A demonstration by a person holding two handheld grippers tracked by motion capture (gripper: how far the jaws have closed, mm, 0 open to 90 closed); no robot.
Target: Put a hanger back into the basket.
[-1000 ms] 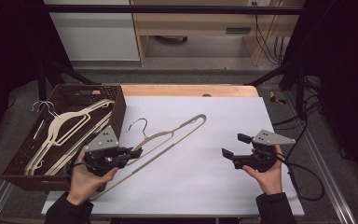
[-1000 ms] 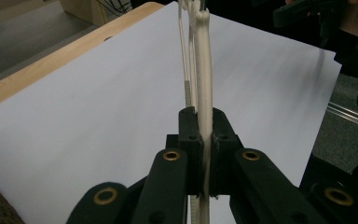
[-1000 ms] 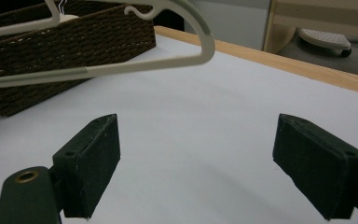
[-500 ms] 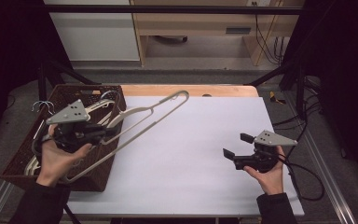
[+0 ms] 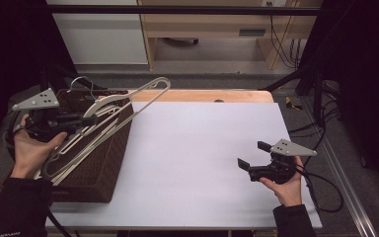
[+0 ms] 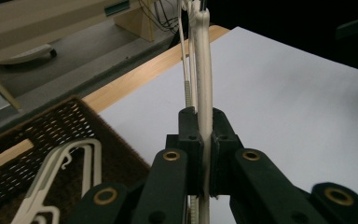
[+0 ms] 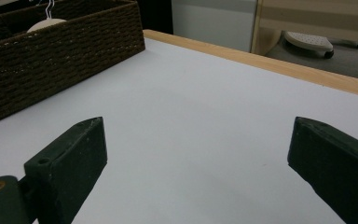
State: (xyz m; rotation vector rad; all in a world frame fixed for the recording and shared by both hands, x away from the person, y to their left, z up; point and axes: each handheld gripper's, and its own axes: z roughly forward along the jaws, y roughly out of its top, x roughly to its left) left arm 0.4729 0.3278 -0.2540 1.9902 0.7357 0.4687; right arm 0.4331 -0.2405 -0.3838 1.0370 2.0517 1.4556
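hangers [image 5: 86, 143] in basket [image 5: 96, 175], table's [image 5: 202, 148] left

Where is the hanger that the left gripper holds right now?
In the high view the hanger is at the left, clamped in the left gripper above the brown basket, its far end reaching over the table's wooden edge.

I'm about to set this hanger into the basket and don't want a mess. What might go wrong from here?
The left gripper pinches the hanger by one thin bar, so it may swivel or slip. Its long end juts past the basket over the table and might catch the rim. Its hook could also tangle with the hangers already inside.
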